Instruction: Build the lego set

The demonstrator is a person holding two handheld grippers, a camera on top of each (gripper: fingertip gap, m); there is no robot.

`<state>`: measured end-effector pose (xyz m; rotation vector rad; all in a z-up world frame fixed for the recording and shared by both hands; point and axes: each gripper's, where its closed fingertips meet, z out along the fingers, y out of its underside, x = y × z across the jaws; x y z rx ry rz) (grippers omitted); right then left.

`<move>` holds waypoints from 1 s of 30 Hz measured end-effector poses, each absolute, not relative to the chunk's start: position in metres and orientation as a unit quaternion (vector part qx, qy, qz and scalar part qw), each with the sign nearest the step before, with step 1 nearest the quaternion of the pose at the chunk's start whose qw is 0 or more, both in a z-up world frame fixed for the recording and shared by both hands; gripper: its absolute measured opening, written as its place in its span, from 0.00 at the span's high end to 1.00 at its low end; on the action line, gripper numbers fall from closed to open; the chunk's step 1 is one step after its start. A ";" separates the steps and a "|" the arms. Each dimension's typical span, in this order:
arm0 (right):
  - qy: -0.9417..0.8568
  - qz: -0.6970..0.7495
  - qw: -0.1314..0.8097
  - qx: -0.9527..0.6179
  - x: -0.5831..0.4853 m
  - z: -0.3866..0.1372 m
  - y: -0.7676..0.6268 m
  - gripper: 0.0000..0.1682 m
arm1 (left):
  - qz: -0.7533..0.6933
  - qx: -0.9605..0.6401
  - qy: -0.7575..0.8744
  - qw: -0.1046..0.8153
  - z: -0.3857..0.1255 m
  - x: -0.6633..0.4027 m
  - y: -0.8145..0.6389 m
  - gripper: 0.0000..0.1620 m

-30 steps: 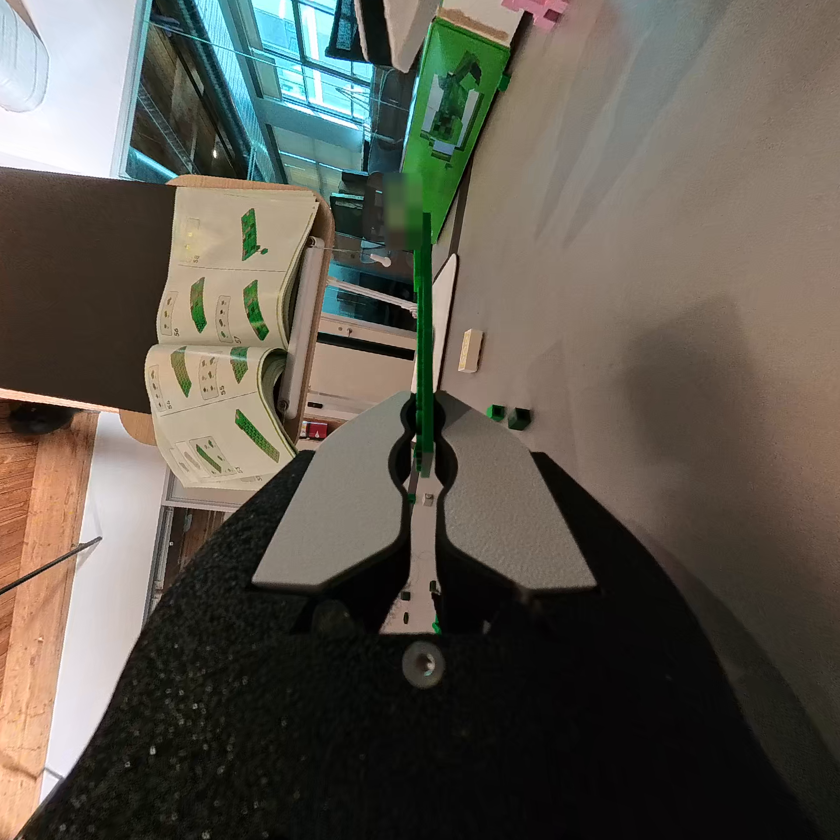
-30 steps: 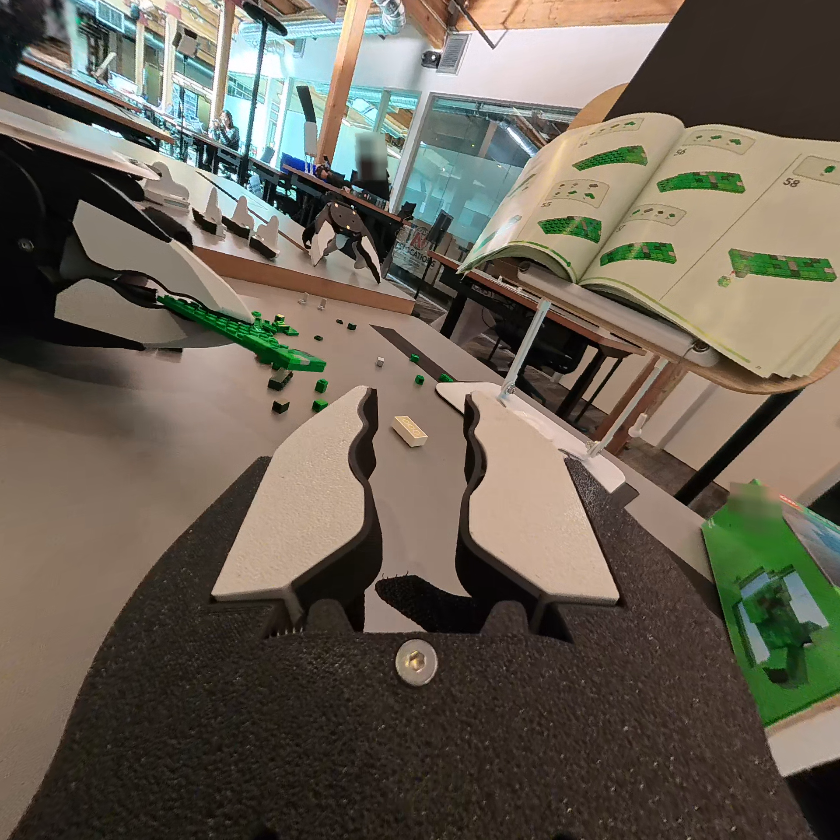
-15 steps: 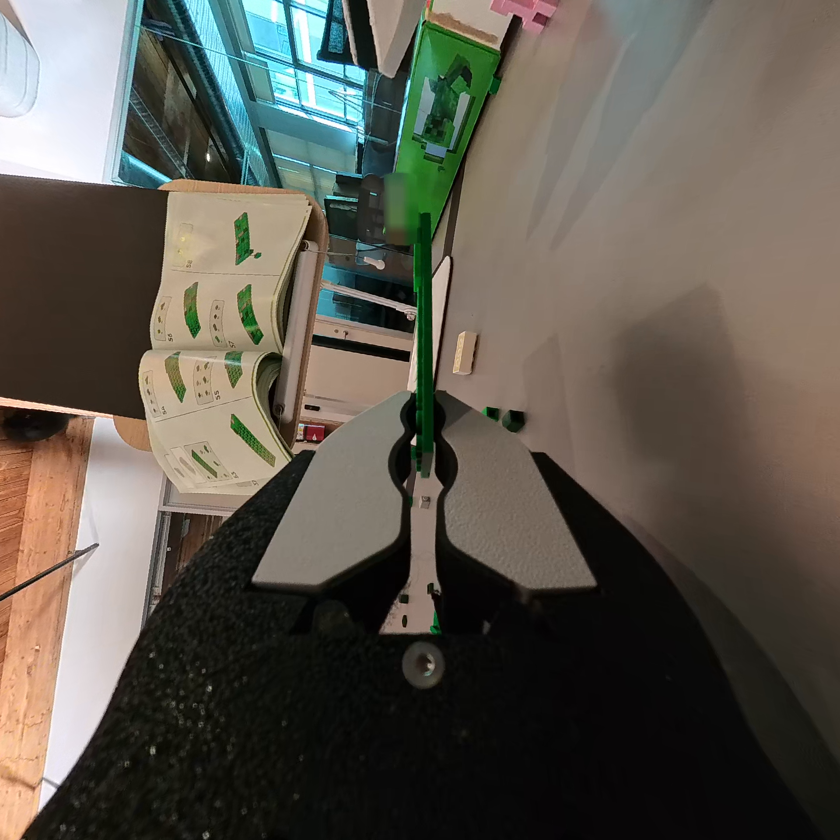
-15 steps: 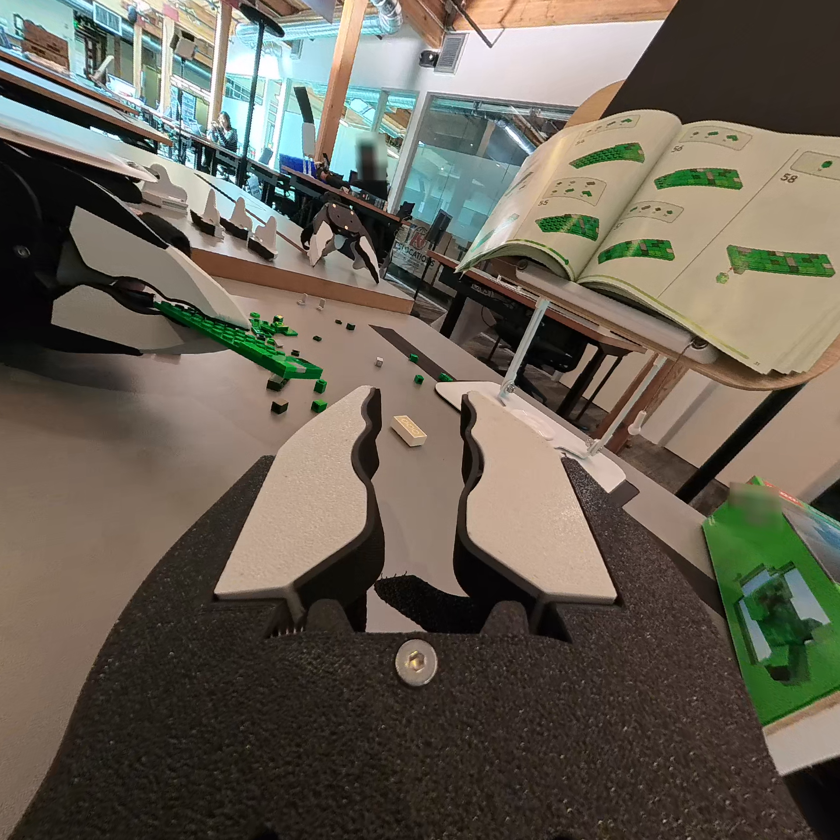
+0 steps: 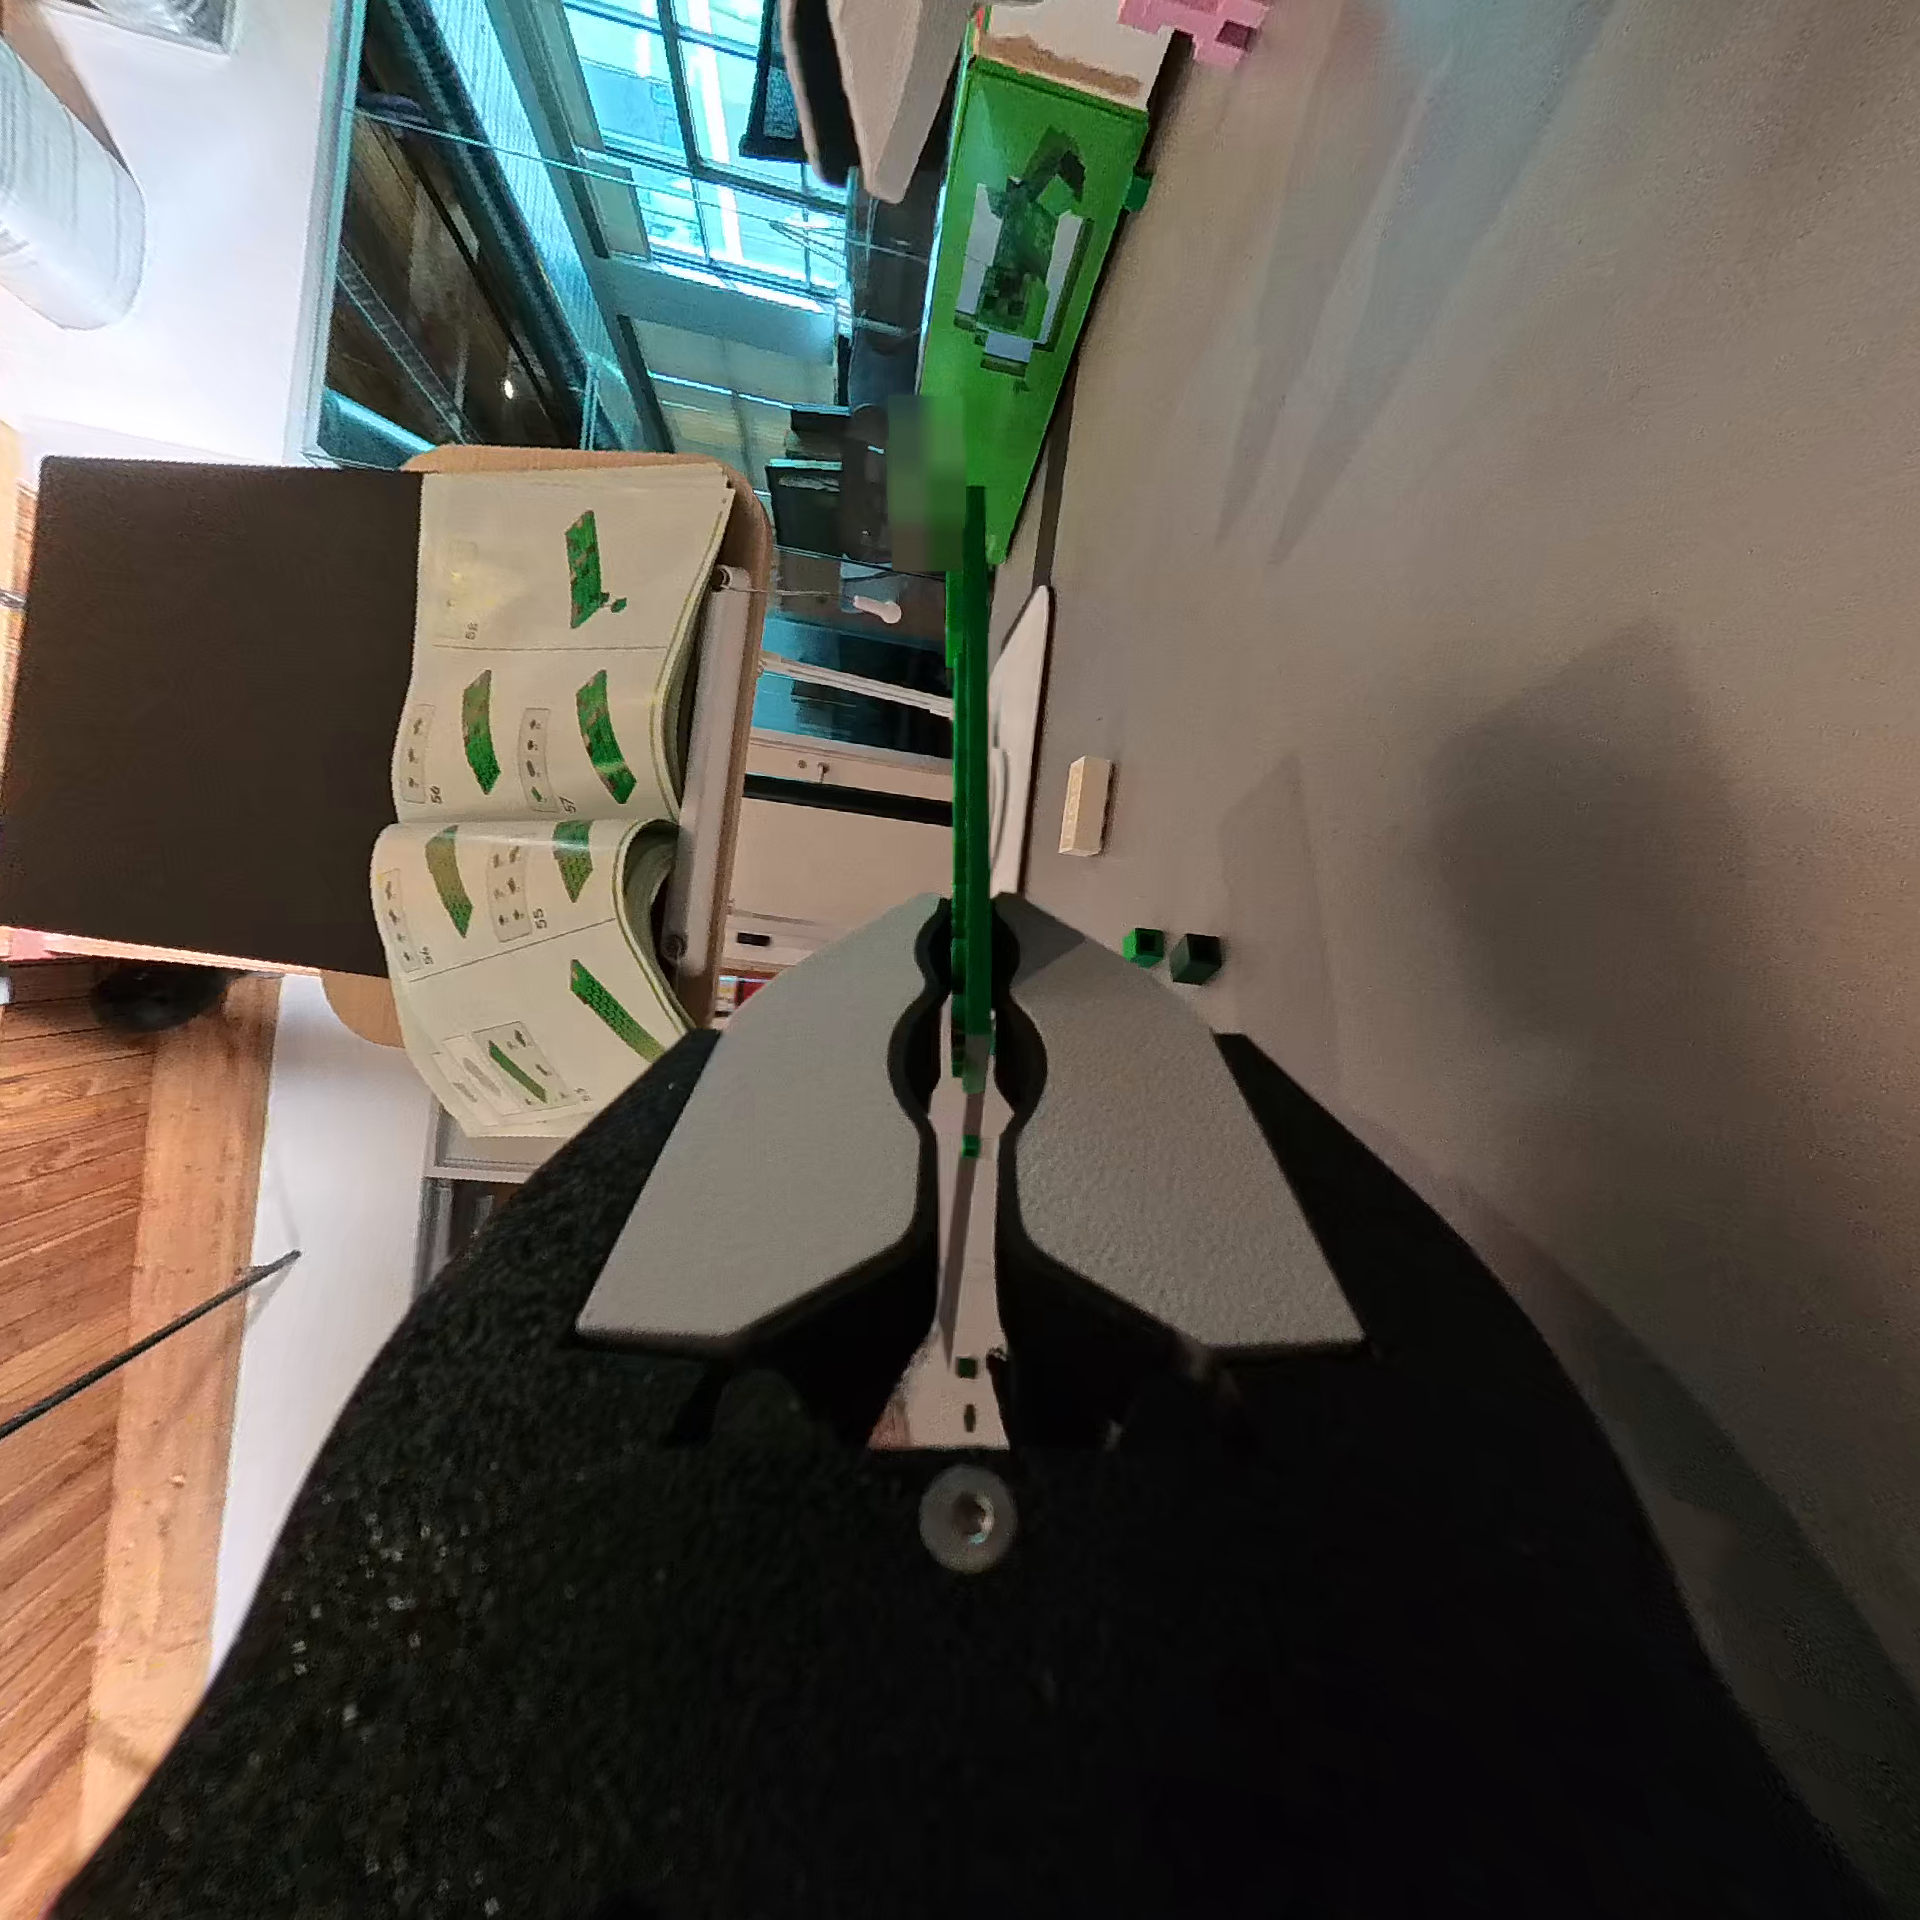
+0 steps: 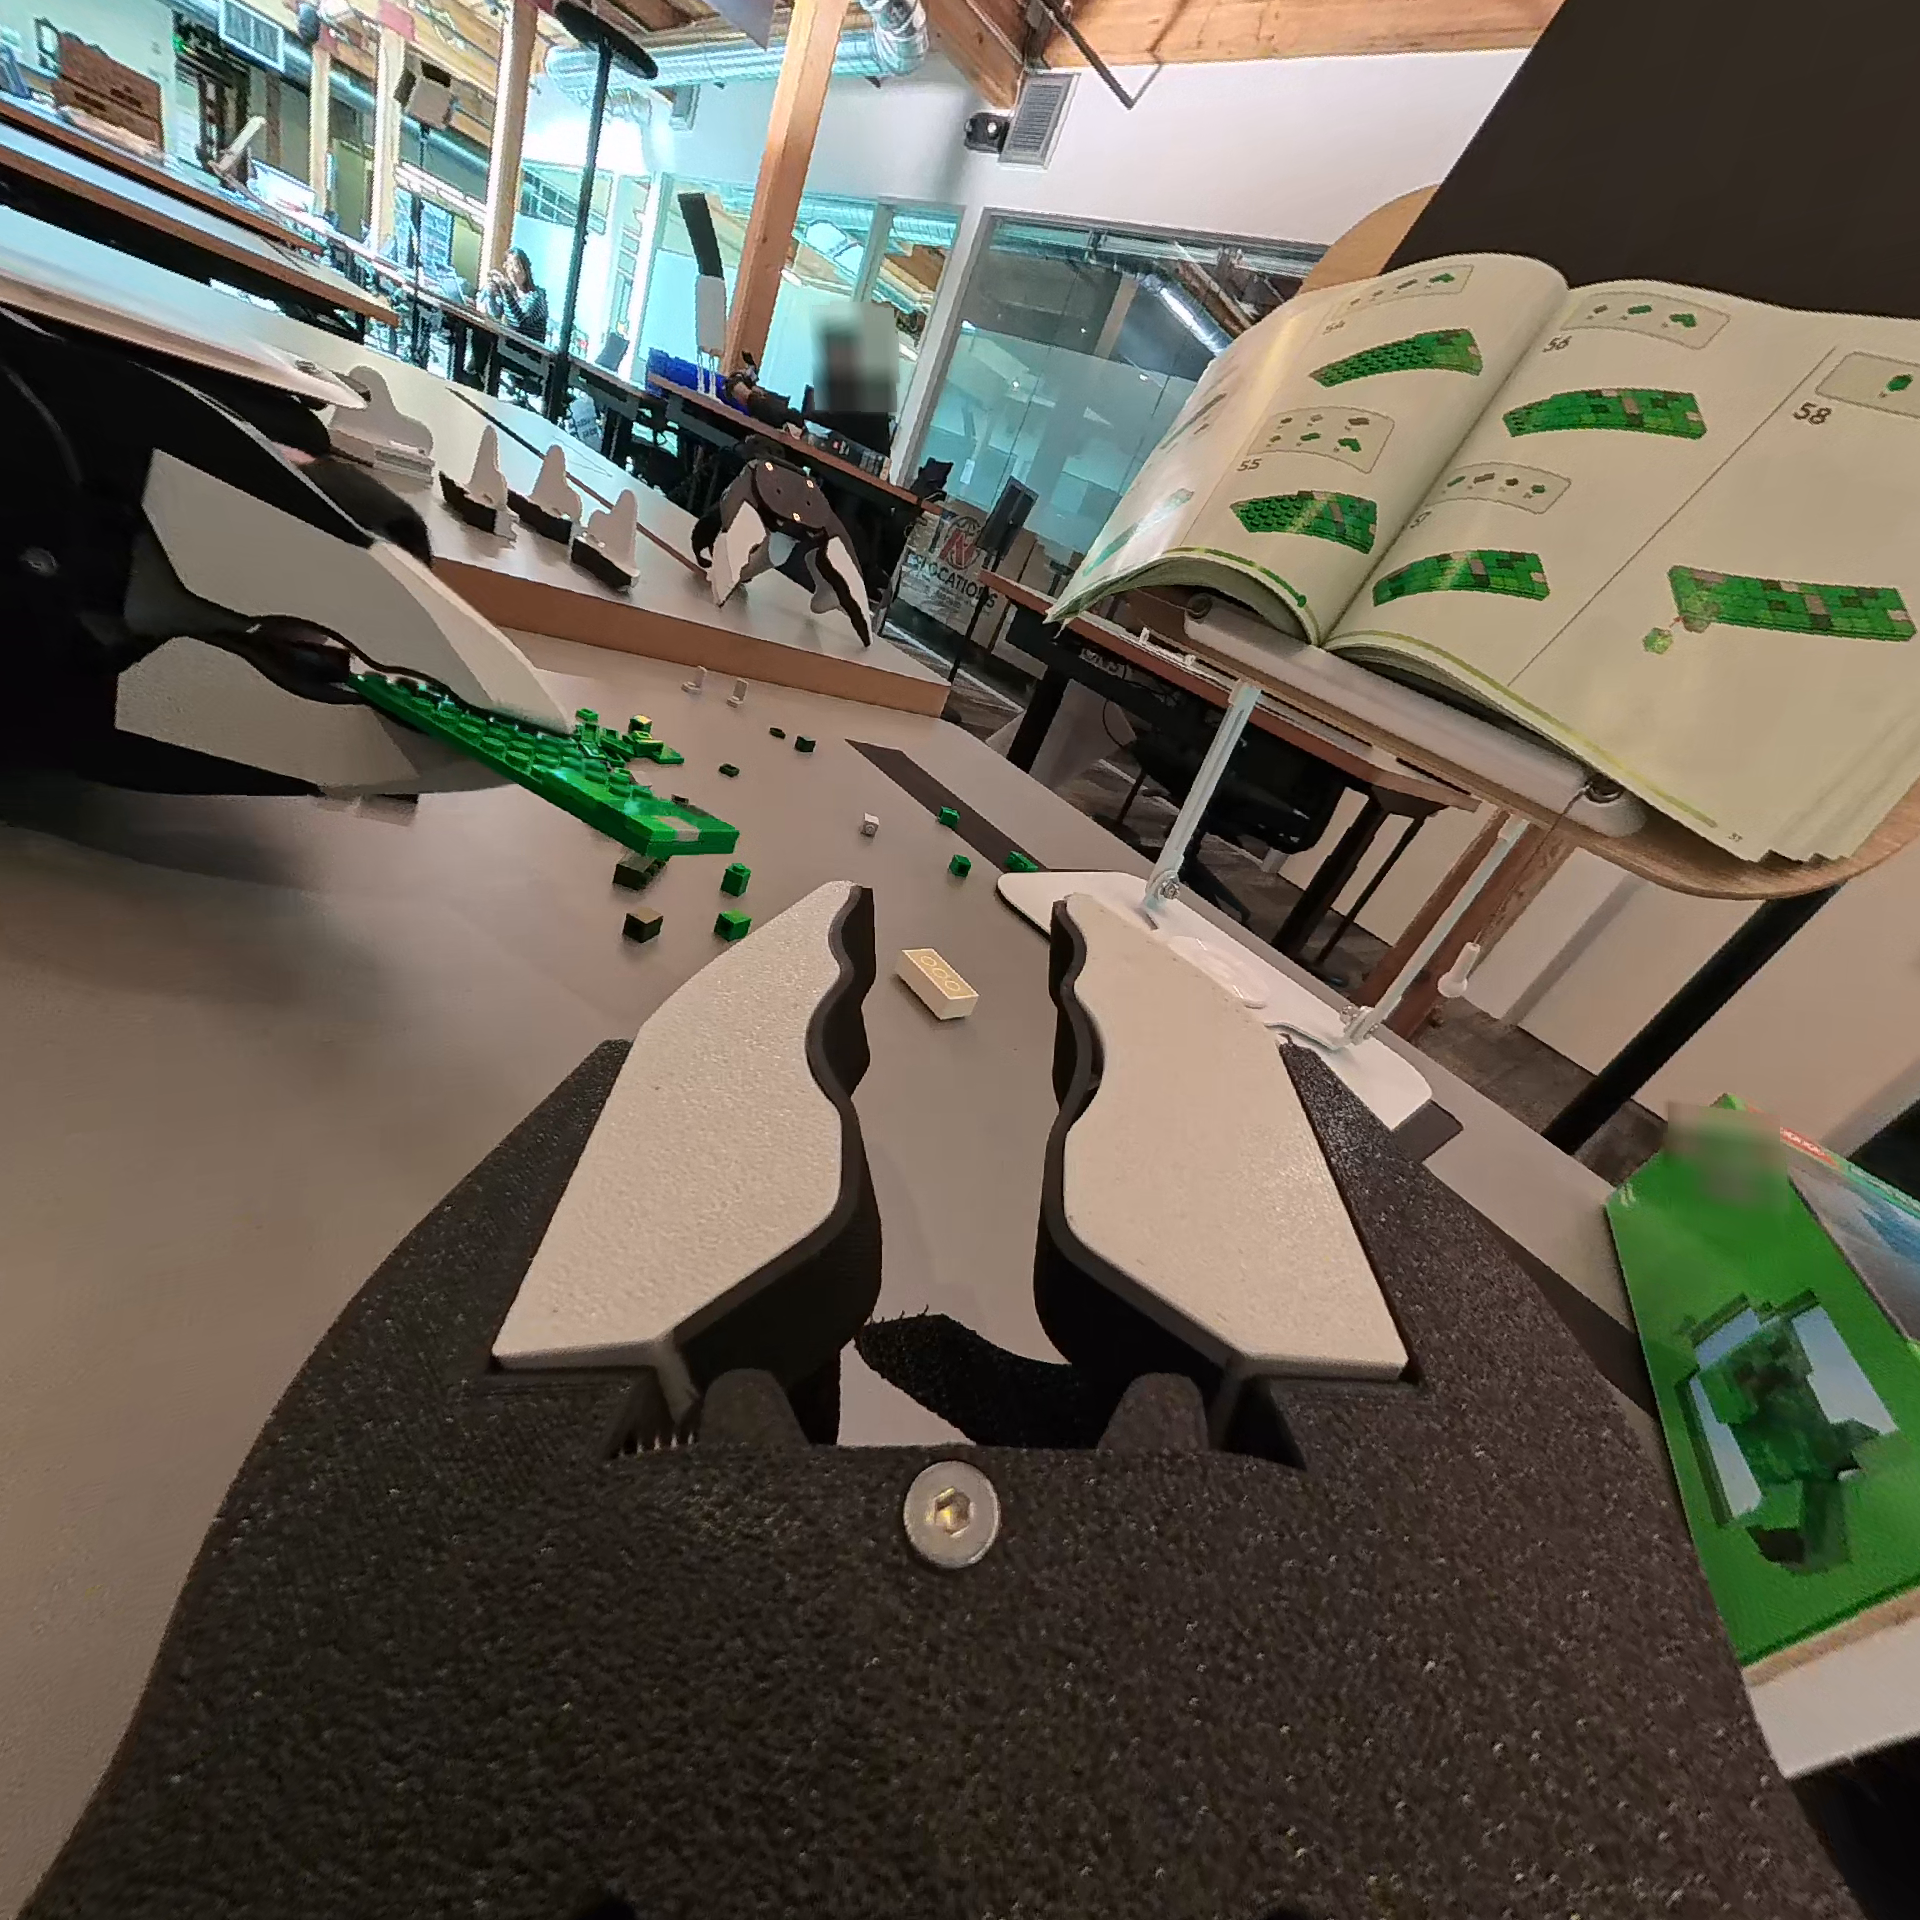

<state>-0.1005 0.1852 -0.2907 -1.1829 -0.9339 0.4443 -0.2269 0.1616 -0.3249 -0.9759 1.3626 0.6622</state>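
Note:
My left gripper (image 5: 971,920) is shut on a long green Lego plate (image 5: 971,769), seen edge-on and sticking out forward. In the right wrist view, that gripper (image 6: 478,727) holds the plate (image 6: 582,774) sloping down, its far end just above or on the grey table (image 6: 312,1039); I cannot tell which. My right gripper (image 6: 958,904) is open and empty, low over the table. A cream brick (image 6: 935,982) lies on the table between its fingertips, apart from them; it also shows in the left wrist view (image 5: 1086,805). Small green bricks (image 6: 732,923) lie loose near the plate's end.
An open instruction booklet (image 6: 1558,499) rests on a stand with a white base (image 6: 1195,956) at the table's right edge. A green set box (image 6: 1787,1403) lies at the near right. More small bricks (image 6: 961,864) are scattered farther back. A raised wooden board (image 6: 675,634) holds spare grippers. My hands' fingertips stand some 15 centimetres from each other.
The left gripper has shifted only slightly with the green plate in it. The right gripper stays open over the cream brick.

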 end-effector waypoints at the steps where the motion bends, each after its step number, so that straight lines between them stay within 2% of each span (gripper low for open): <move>1: -0.421 0.200 0.707 -0.532 -0.101 -0.291 0.185 0.81 | 0.296 -0.420 0.593 0.620 -0.324 -0.227 0.162 0.97; 10: -0.437 0.197 0.687 -0.547 -0.103 -0.297 0.185 0.83 | 0.375 -0.398 0.589 0.595 -0.317 -0.258 0.164 0.97; 17: -0.499 0.255 0.558 -0.613 -0.132 -0.324 0.179 0.85 | 0.471 -0.443 0.546 0.533 -0.312 -0.357 0.177 0.97; 20: -0.511 0.270 0.530 -0.621 -0.151 -0.323 0.185 0.85 | 0.495 -0.460 0.526 0.517 -0.309 -0.387 0.175 0.97; 24: -0.545 0.298 0.488 -0.614 -0.185 -0.319 0.188 0.93 | 0.506 -0.489 0.489 0.515 -0.303 -0.422 0.172 0.97; 30: -0.610 0.302 0.433 -0.591 -0.252 -0.320 0.207 0.97 | 0.525 -0.516 0.439 0.515 -0.301 -0.458 0.178 0.97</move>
